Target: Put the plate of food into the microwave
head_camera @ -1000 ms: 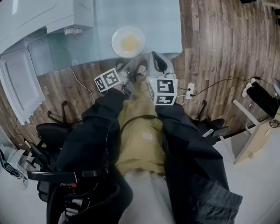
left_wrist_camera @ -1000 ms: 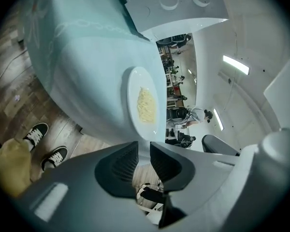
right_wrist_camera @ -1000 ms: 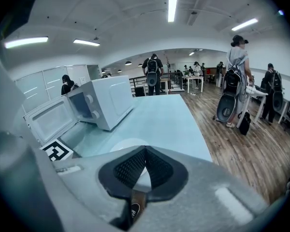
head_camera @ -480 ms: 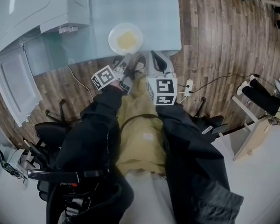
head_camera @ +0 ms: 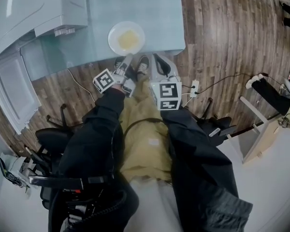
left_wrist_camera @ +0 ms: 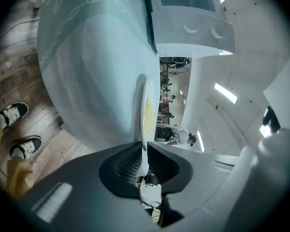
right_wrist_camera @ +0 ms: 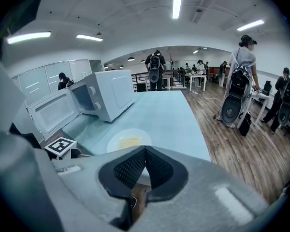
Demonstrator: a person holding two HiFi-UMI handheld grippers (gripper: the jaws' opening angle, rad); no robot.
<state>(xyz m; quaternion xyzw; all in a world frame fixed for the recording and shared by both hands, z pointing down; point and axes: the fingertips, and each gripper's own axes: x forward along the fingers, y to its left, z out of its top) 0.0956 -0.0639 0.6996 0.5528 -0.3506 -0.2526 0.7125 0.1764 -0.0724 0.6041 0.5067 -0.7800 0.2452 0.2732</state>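
Plainly, the counter (head_camera: 154, 8) has much bare room. Its pale glass top lies clear from the plate (head_camera: 114, 37) out to the right edge and back to the far edge, and another clear strip runs leftward to the microwave (head_camera: 48, 8). The plate sits just inside the near edge, with a wood-plank floor (head_camera: 222, 33) beyond that edge. The microwave stands at the counter's left end. Its door (head_camera: 12, 88) is swung wide open, past the near edge and over the floor.

By count there is one plate, one microwave, two tongs and two marker cubes (head_camera: 166, 94).

The plate is round, white and shallow, with a flat yellow patch of food (head_camera: 128, 40) in its middle. The microwave is a white box with rounded corners, and its door is a flat panel with a window.

The left tongs (left_wrist_camera: 145, 146) are turned on their side at the plate's near rim. The jaws are closing with that thin rim between them, and the ribbed dark pads meet it on both sides. The plate rests on the counter.

The right tongs (right_wrist_camera: 144, 149) hang just short of the near edge, right of the plate. Their jaws are together with nothing between them.
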